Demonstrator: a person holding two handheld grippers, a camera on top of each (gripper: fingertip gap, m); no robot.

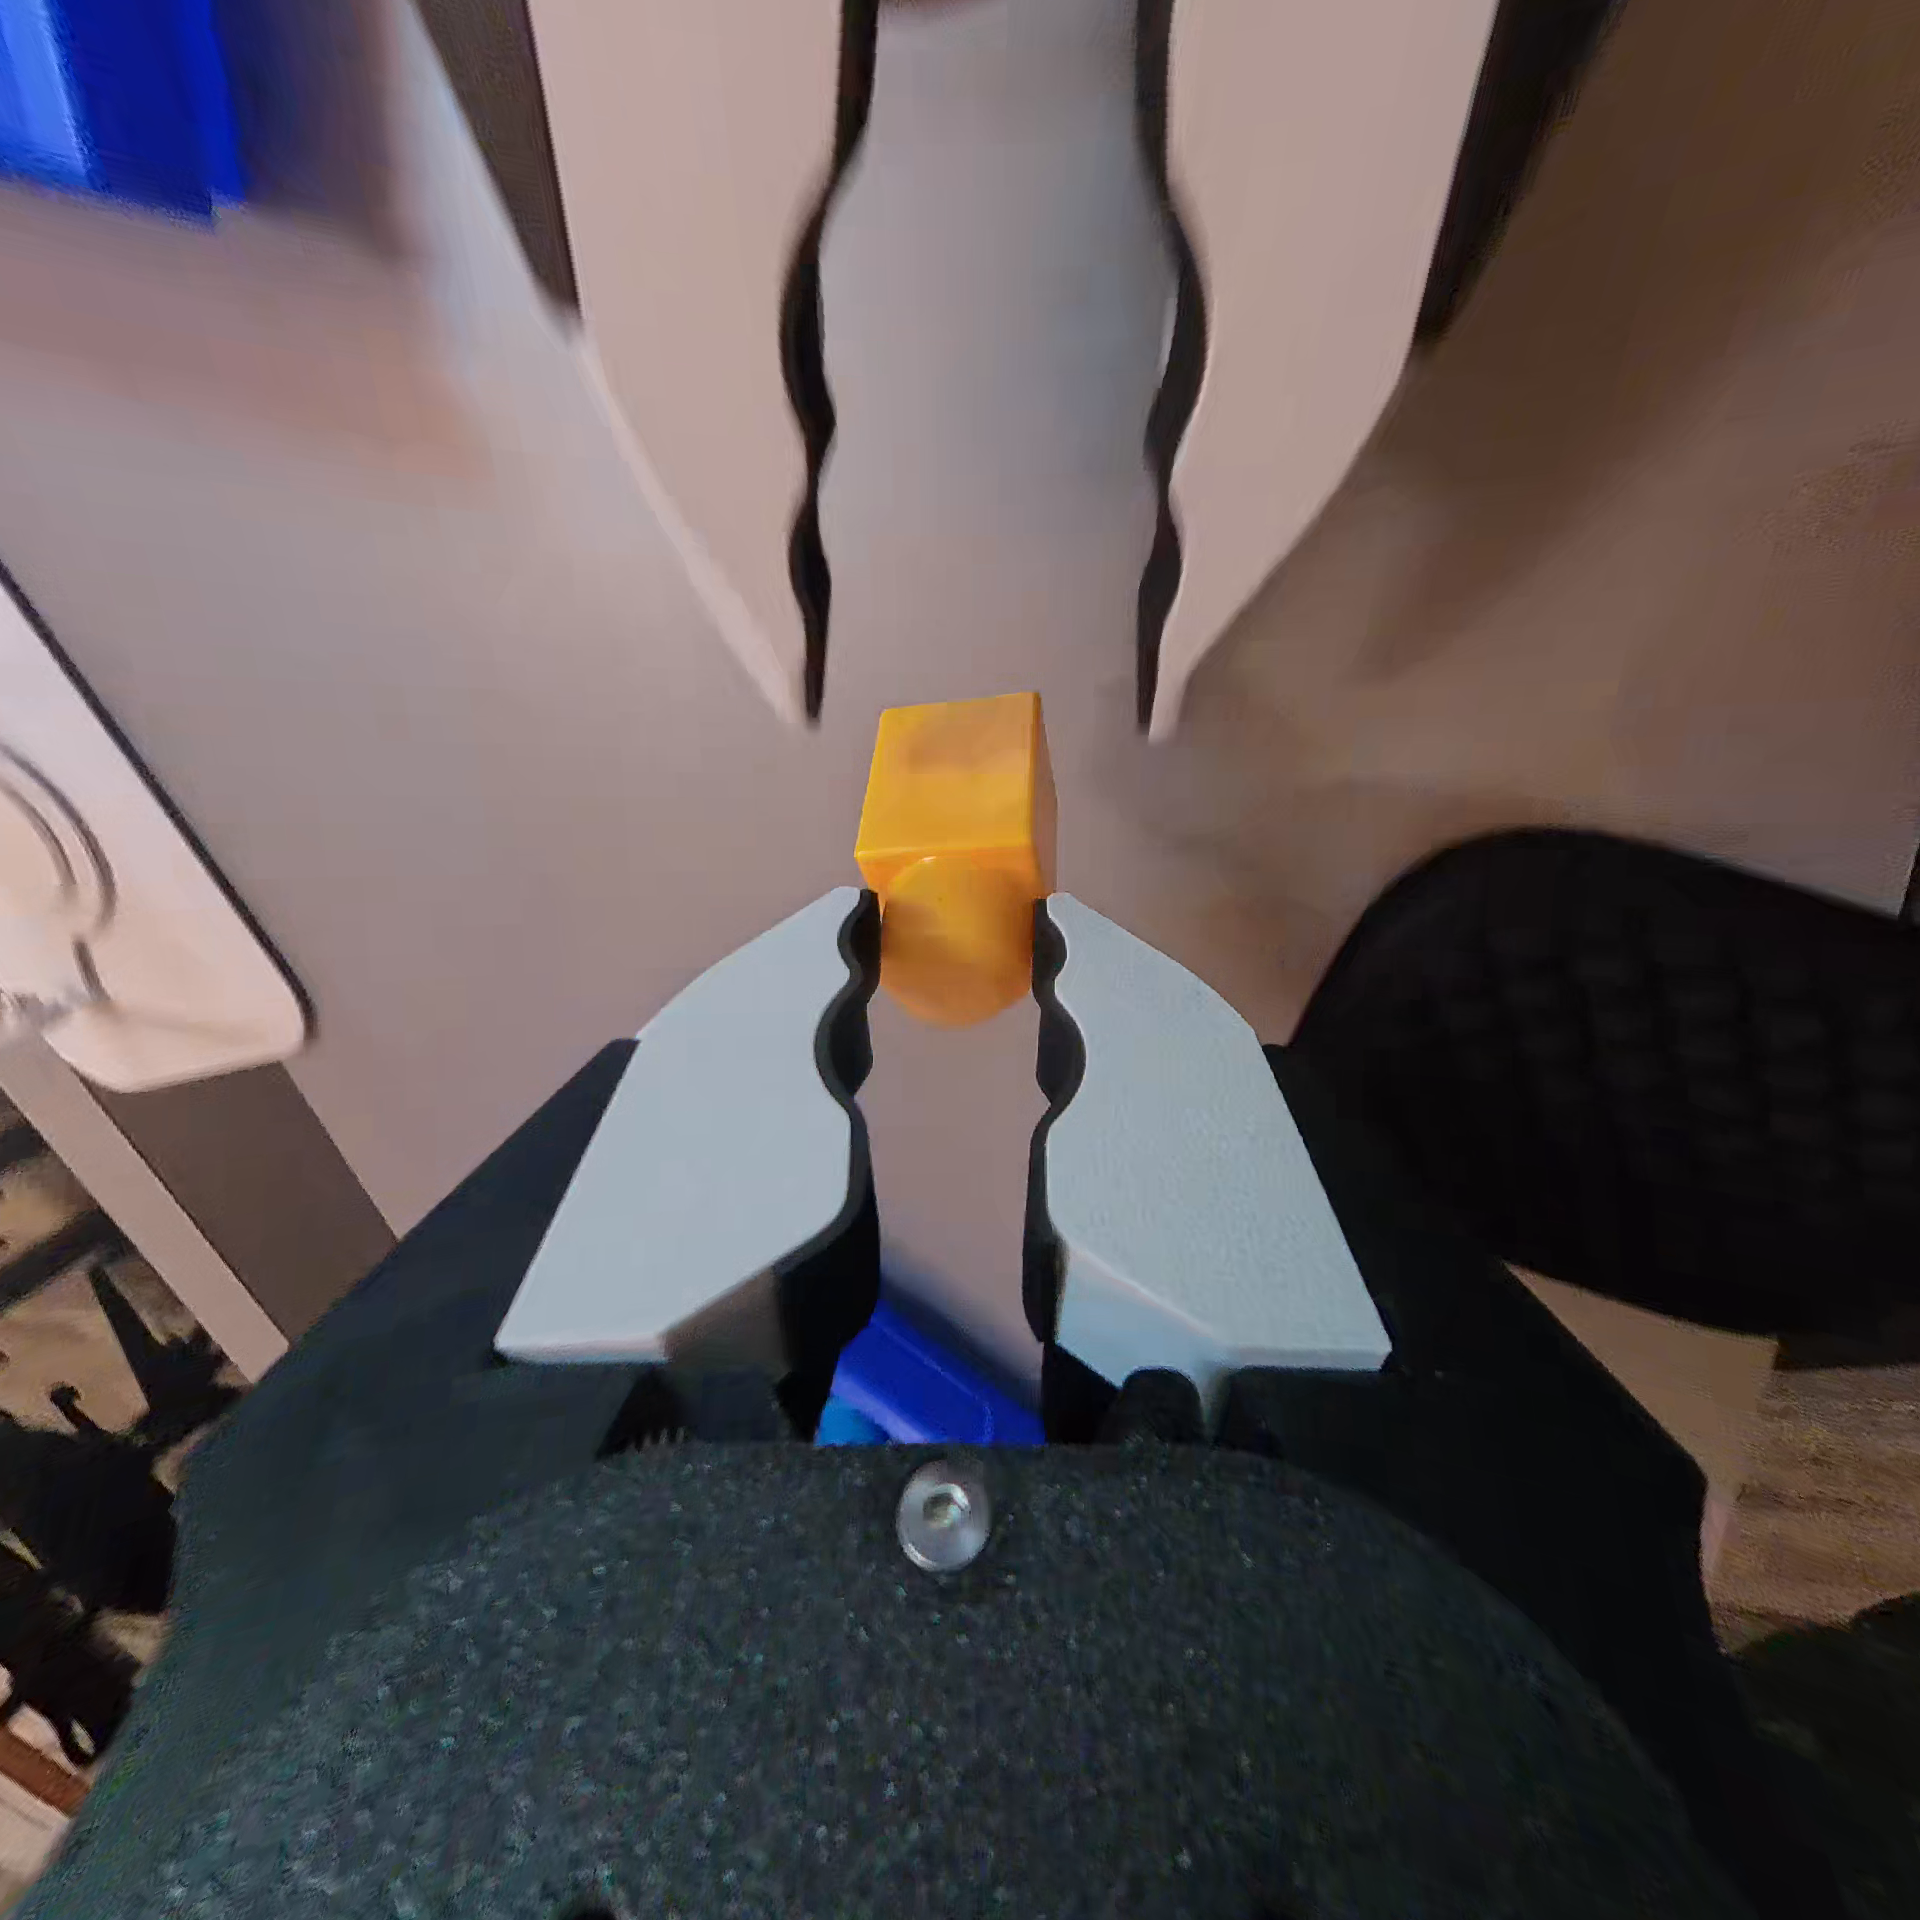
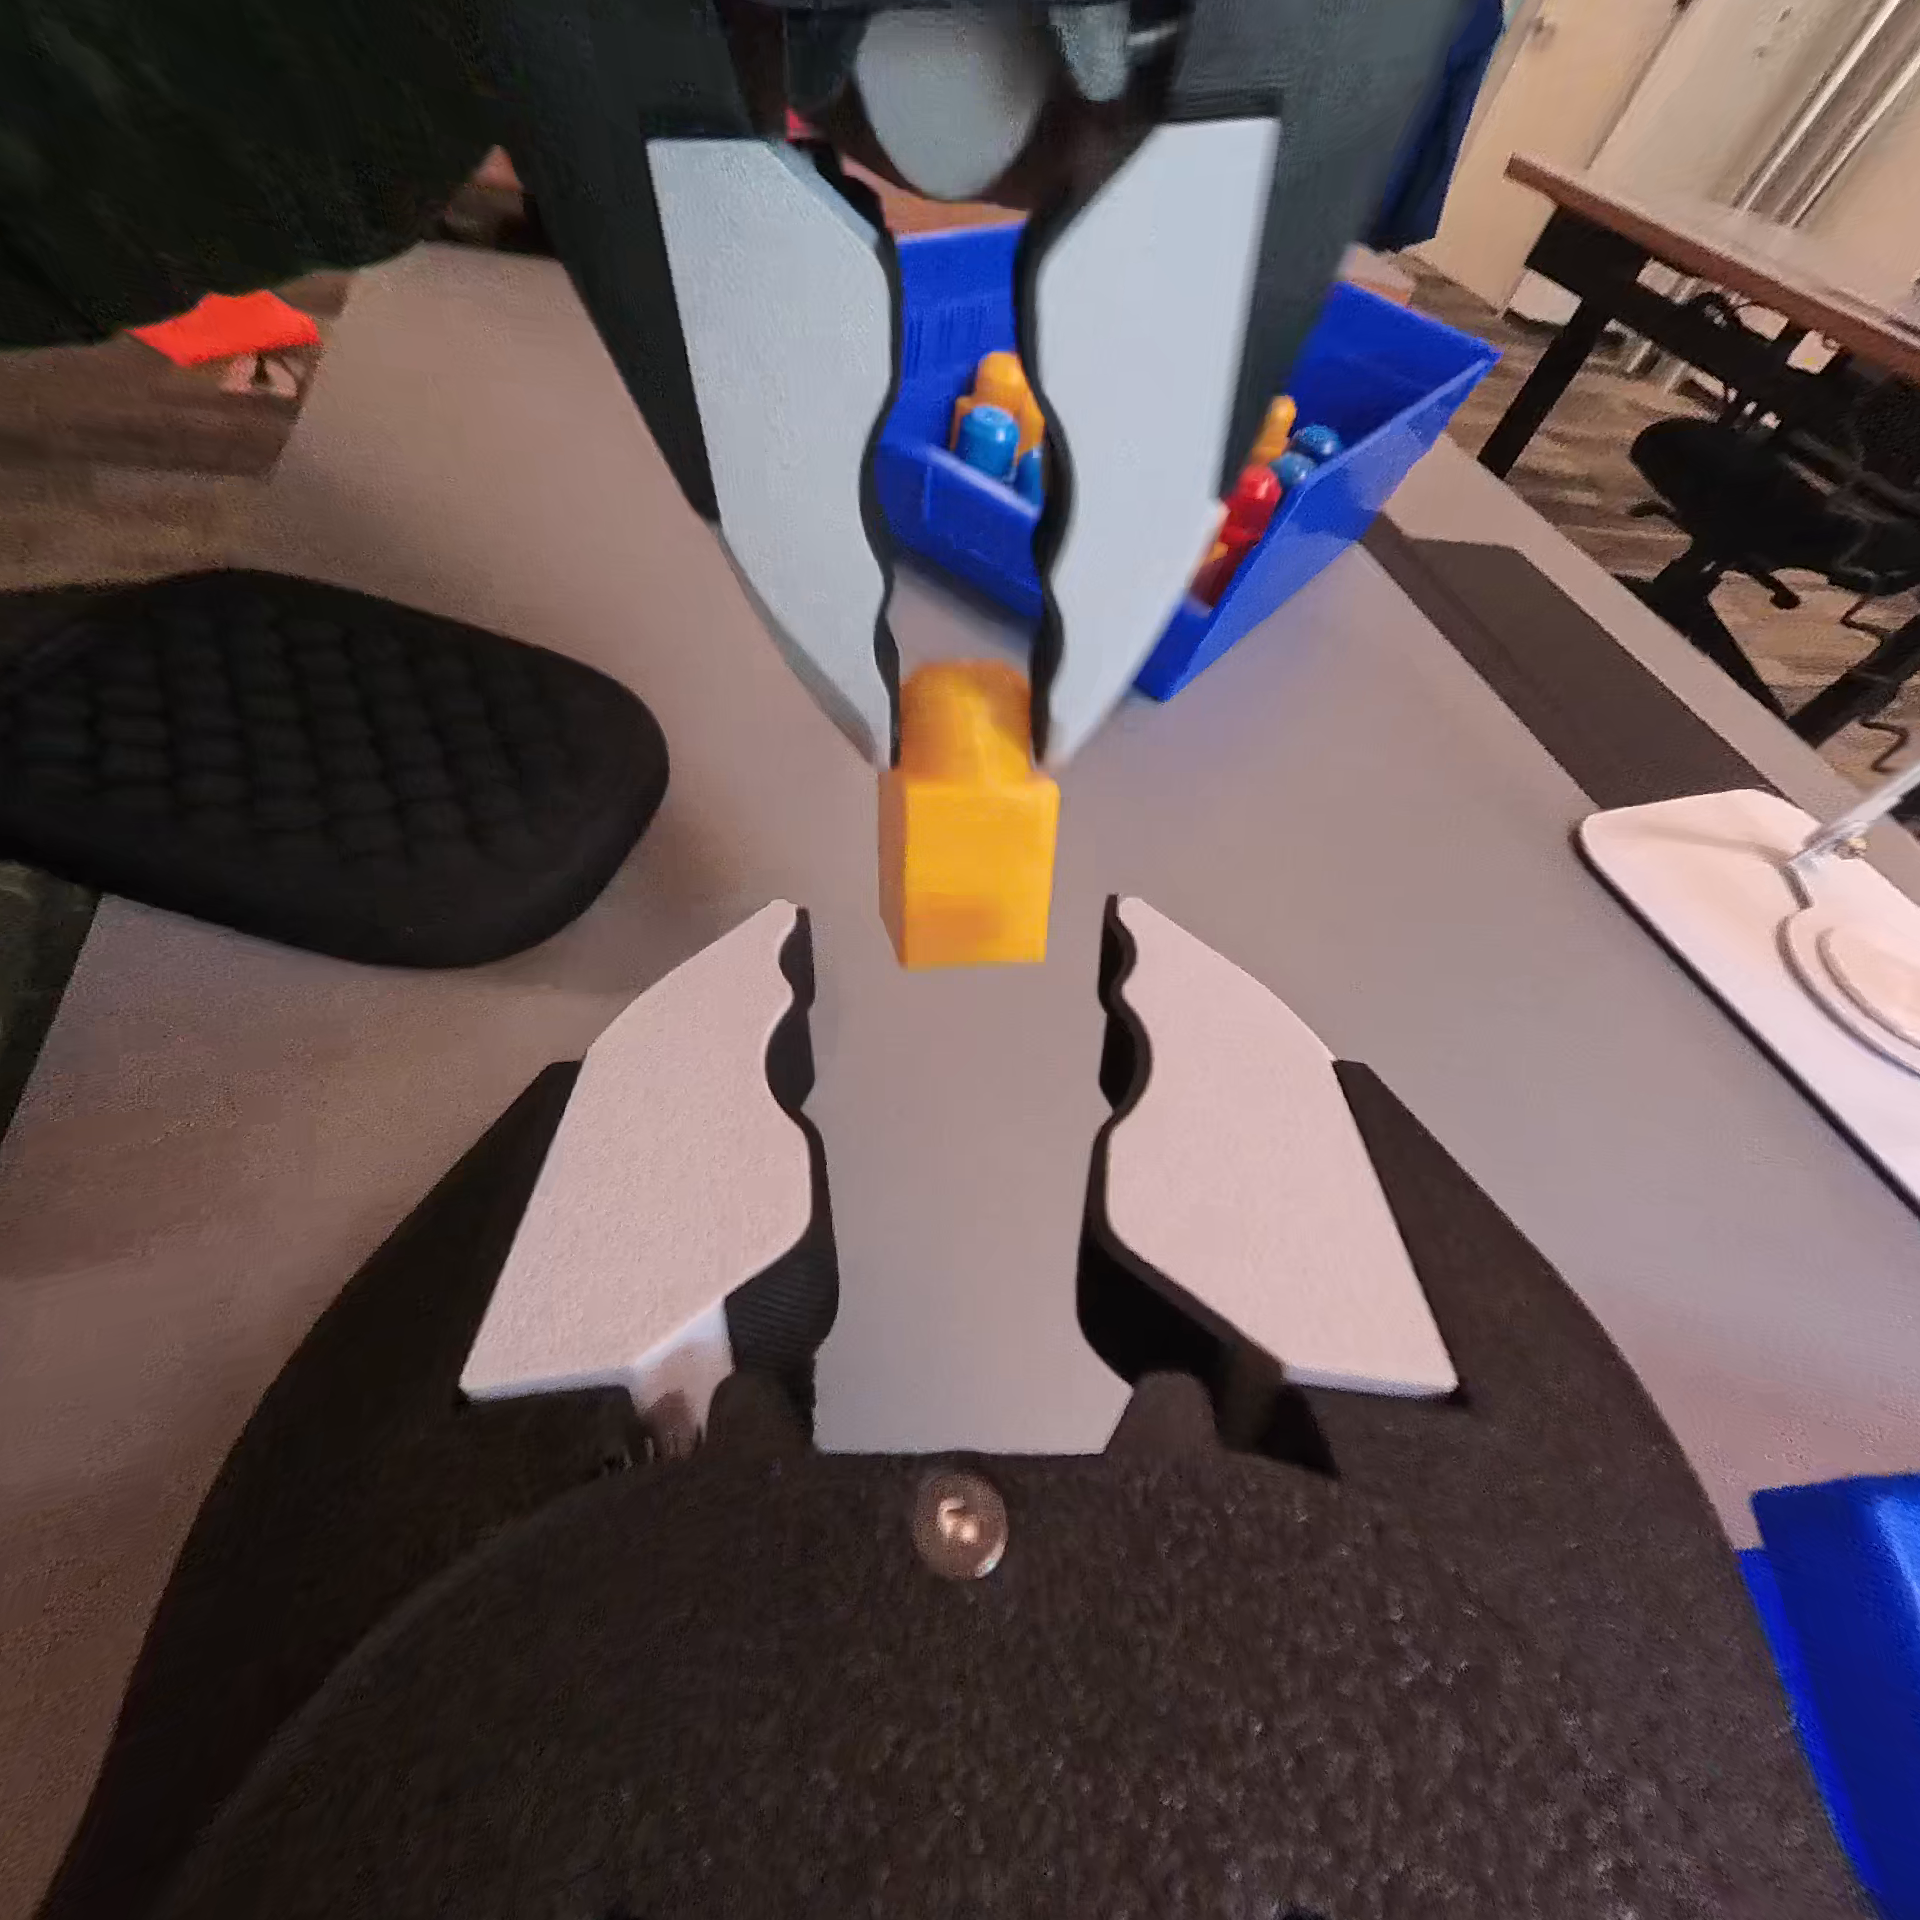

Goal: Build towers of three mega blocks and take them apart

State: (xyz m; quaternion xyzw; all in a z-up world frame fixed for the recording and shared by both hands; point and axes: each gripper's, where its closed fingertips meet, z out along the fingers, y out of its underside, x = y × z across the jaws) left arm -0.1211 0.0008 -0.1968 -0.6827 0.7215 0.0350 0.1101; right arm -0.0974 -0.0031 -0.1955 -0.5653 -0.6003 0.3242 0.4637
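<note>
An orange mega block [image 1: 956,800] is held in the air above the grey table. My left gripper [image 1: 954,914] is shut on its round stud, with the square body pointing away from the camera. In the right wrist view the same block [image 2: 968,883] hangs from the left gripper [image 2: 966,748], which comes down from the top of that view. My right gripper [image 2: 956,935] is open and empty, its tips just short of the block's body. It shows opposite in the left wrist view [image 1: 977,707], open.
A blue bin [image 2: 1340,509] with several orange, blue and red blocks stands behind the block. A black mesh pad [image 2: 301,769] lies at the left. A white lamp base [image 2: 1766,925] sits at the right. Another blue bin's corner [image 2: 1849,1683] is near right. The grey table [image 2: 1299,935] spreads between. My left and right fingertips are right by each other.
</note>
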